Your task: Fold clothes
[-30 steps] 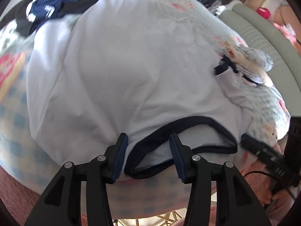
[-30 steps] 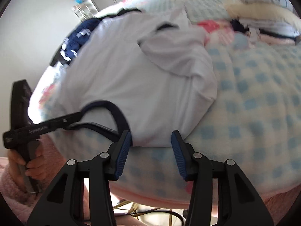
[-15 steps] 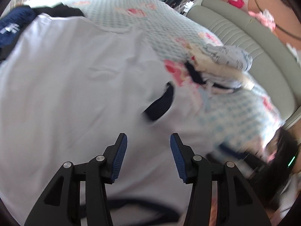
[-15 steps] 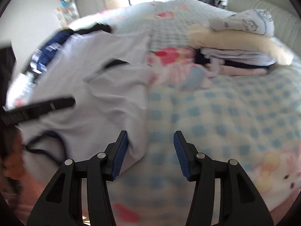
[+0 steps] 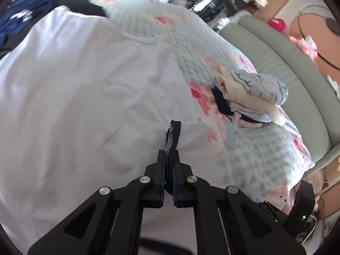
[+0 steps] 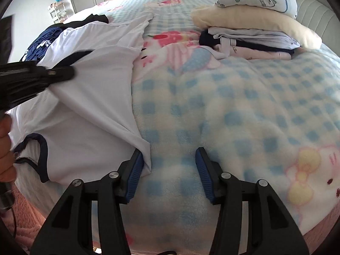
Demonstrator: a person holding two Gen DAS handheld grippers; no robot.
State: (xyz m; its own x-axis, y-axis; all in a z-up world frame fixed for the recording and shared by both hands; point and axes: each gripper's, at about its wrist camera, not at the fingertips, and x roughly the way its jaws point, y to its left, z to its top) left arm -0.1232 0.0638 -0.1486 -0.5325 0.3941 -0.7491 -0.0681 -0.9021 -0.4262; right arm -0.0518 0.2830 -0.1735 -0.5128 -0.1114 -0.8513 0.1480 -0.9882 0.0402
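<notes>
Right, we have the white T-shirt spread across the checked blanket on the bed, its navy collar at the near edge. Our left gripper has just snapped closed, and its jaws pinch the navy-trimmed sleeve cuff, lifting that fabric off the shirt body. Our right gripper hovers with jaws parted over the blanket, its left pad touching the shirt's near corner, nothing clamped. A stack of folded clothes sits well apart, beside the headboard.
</notes>
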